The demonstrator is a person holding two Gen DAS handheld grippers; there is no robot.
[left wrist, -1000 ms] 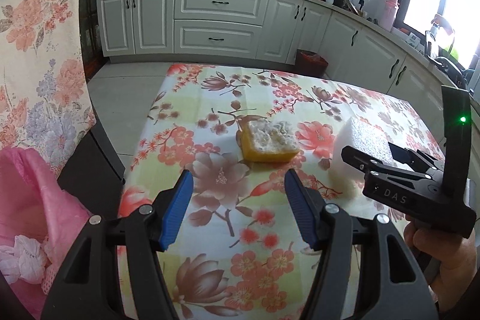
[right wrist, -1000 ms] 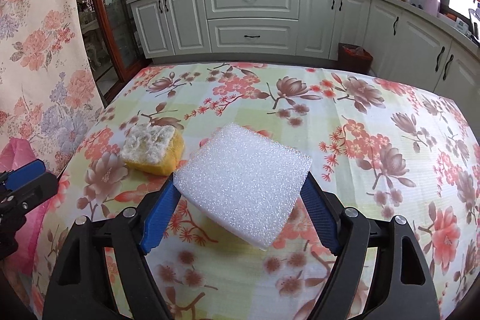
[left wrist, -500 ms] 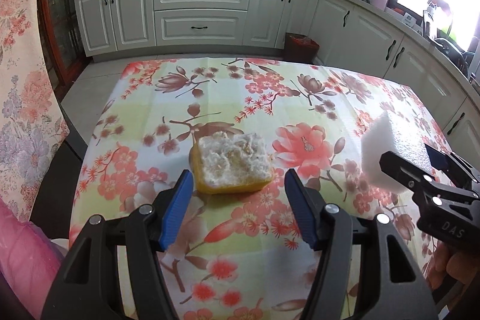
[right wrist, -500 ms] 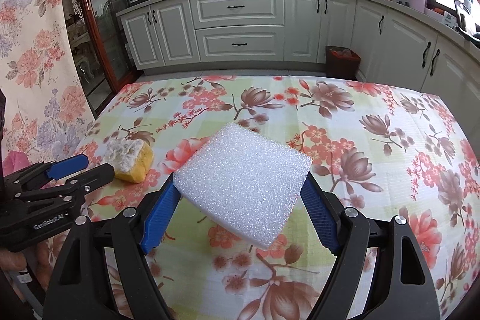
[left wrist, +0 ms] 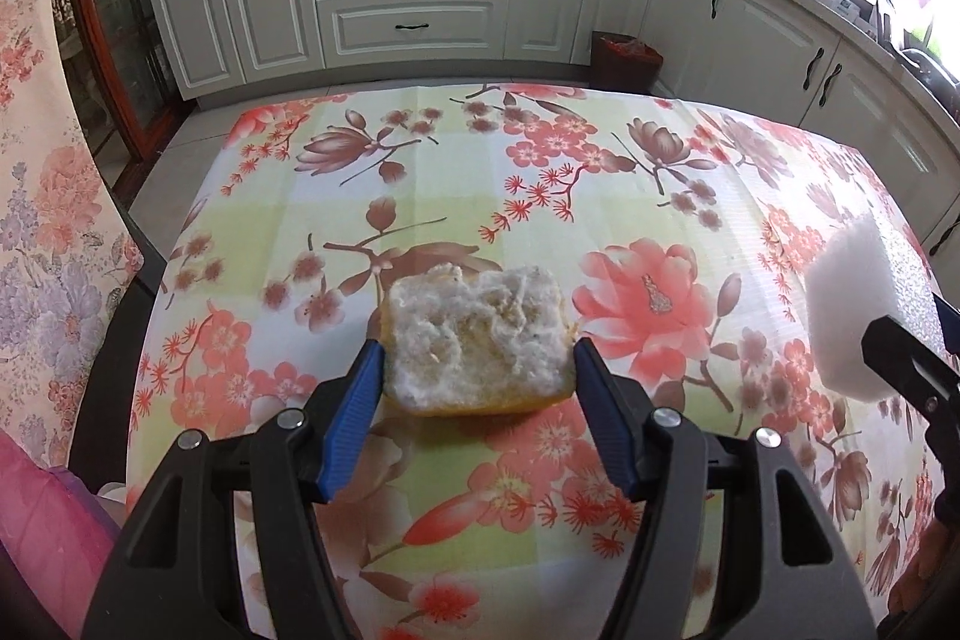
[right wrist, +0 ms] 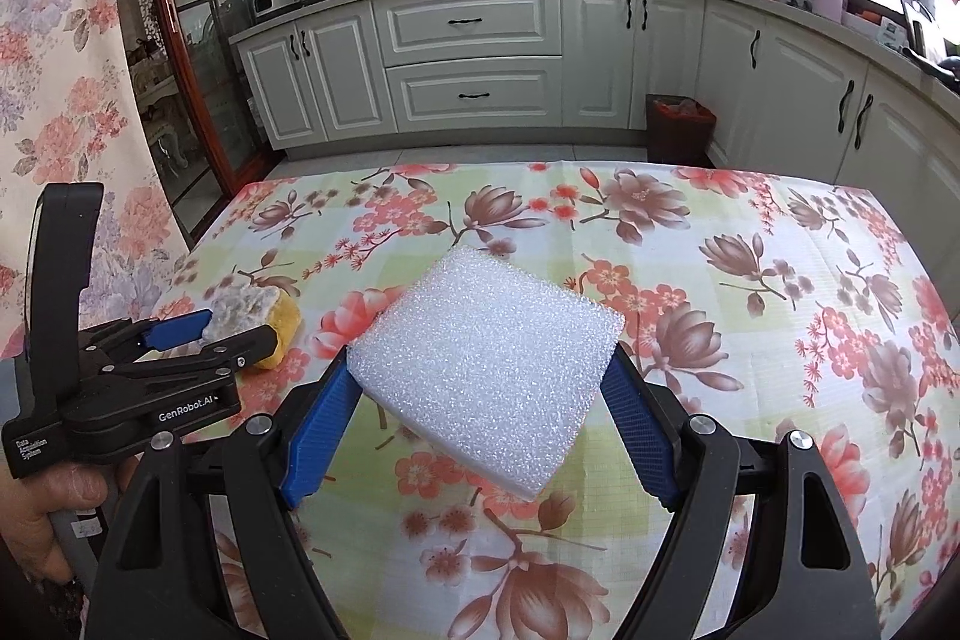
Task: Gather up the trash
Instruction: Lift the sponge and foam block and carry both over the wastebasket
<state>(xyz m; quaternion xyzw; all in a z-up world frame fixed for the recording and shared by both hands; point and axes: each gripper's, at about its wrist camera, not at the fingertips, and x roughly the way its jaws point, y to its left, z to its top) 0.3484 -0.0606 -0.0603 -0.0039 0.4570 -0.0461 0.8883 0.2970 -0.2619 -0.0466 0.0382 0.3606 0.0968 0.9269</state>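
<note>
Two grippers busy | L gripper (left wrist: 474,370) spread, straddling worn yellow sponge (left wrist: 474,346) on floral tablecloth (left wrist: 420,172), pads not pressing yet | risk: crumbly sponge sheds or slides if squeezed off-centre | R gripper (right wrist: 480,388) pinching white foam block (right wrist: 489,364) above table, corner hold may slip | bin (right wrist: 681,124) far by cabinets

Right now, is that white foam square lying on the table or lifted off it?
Lifted. The white foam square is clamped between the right hand-held gripper's blue pads, tilted above the tablecloth.
</note>
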